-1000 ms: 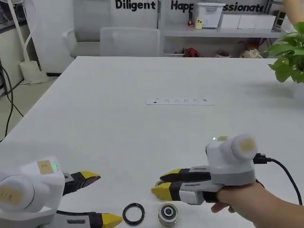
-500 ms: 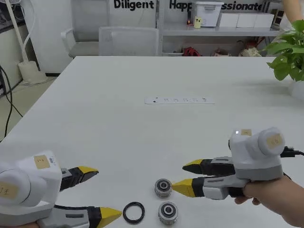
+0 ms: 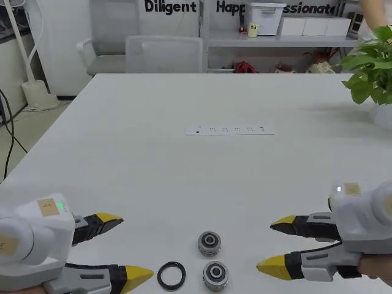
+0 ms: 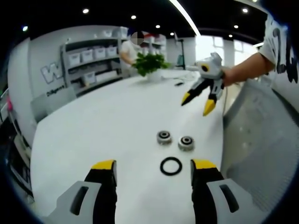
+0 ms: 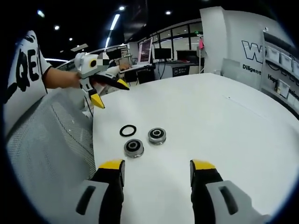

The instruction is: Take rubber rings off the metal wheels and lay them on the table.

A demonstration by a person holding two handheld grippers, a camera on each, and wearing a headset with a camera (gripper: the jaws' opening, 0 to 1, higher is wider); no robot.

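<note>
Head view crops left gripper (image 3: 128, 245) and right gripper (image 3: 273, 244) bodies.

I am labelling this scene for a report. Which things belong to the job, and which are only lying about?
Job: farther round metal wheel; nearer round metal wheel; loose black rubber ring; white table.
Lying about: flat white power strip; green leafy plant; pale chair.

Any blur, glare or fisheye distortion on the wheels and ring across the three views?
Head view: even light, faint soft shadows, rubber ring and metal wheels sharp, no glare on the table. Left gripper view: strong fisheye bend along the table edge, background blown out bright behind the right gripper. Right gripper view: same bend, ceiling lights as hot spots, wheels slightly soft but readable.
</note>
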